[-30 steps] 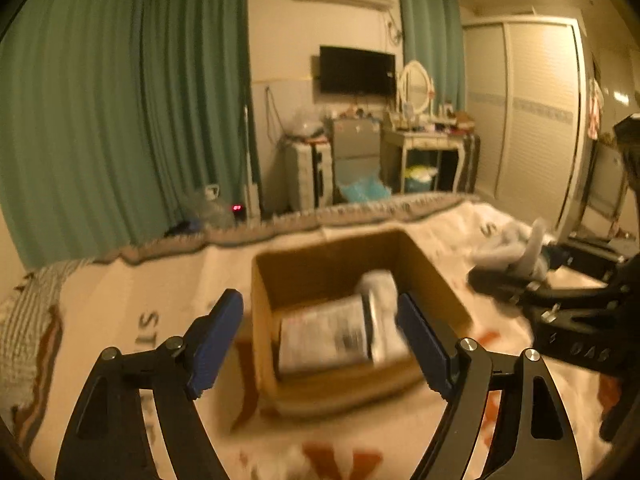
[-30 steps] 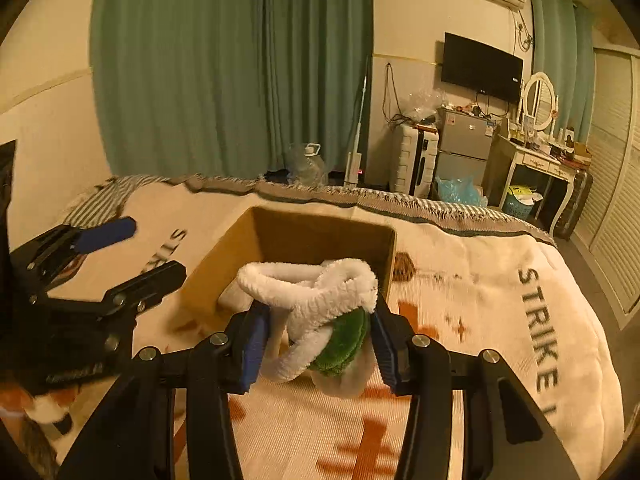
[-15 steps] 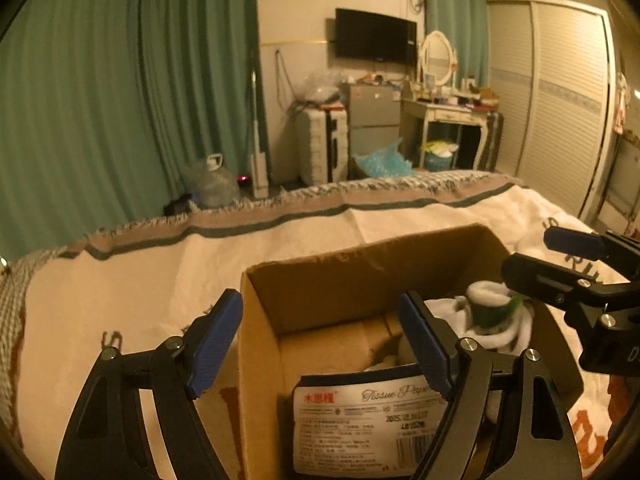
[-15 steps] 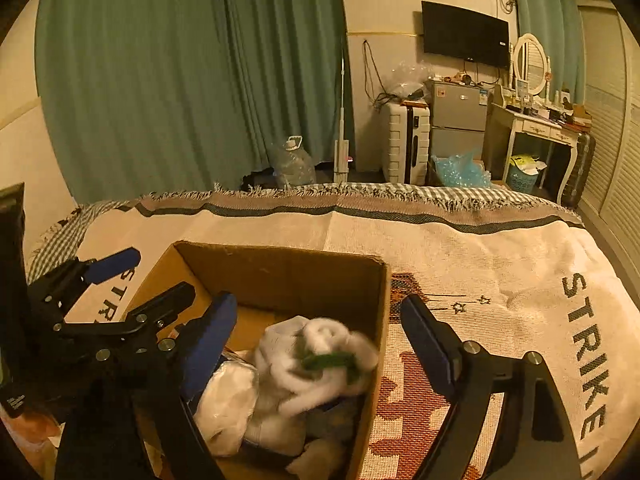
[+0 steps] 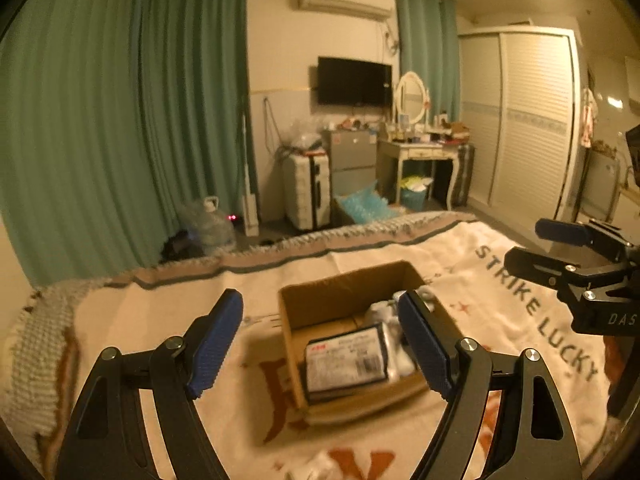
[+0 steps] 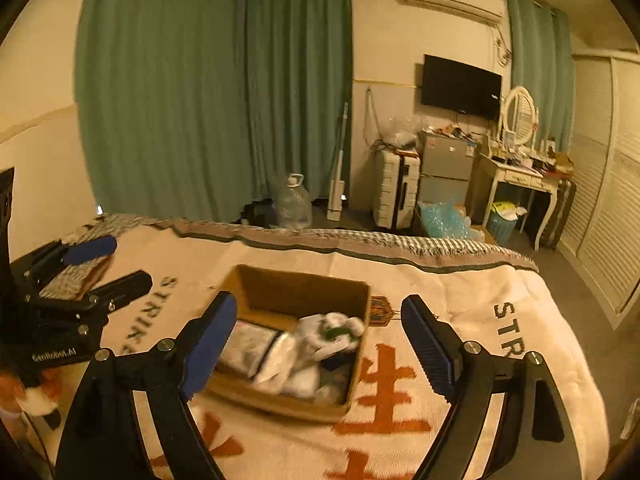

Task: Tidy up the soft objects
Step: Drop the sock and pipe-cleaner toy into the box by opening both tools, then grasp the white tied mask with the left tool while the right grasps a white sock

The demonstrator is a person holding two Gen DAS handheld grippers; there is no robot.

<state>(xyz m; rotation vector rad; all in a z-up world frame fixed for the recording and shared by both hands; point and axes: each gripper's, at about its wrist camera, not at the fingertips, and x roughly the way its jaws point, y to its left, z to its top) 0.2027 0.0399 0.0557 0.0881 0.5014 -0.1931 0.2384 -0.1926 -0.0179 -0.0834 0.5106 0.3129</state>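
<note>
The blanket [image 6: 460, 300] carries the cardboard box [image 6: 304, 290], already holding a tissue pack [image 5: 346, 358], white cloths and a fuzzy white-and-green toy [image 6: 334, 334]: light, squashy things, best pinched mid-bulk. Another soft piece possibly lies at the near edge. The left gripper [image 5: 320, 344] and right gripper [image 6: 316, 344] hang wide open, empty.

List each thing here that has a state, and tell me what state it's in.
Left claw: open, holding nothing.
Right claw: open, holding nothing.
Cardboard box: open-topped, on the blanket, partly filled.
White and green plush toy: lying in the box.
Tissue pack: lying flat in the box.
TV: screen dark.
</note>
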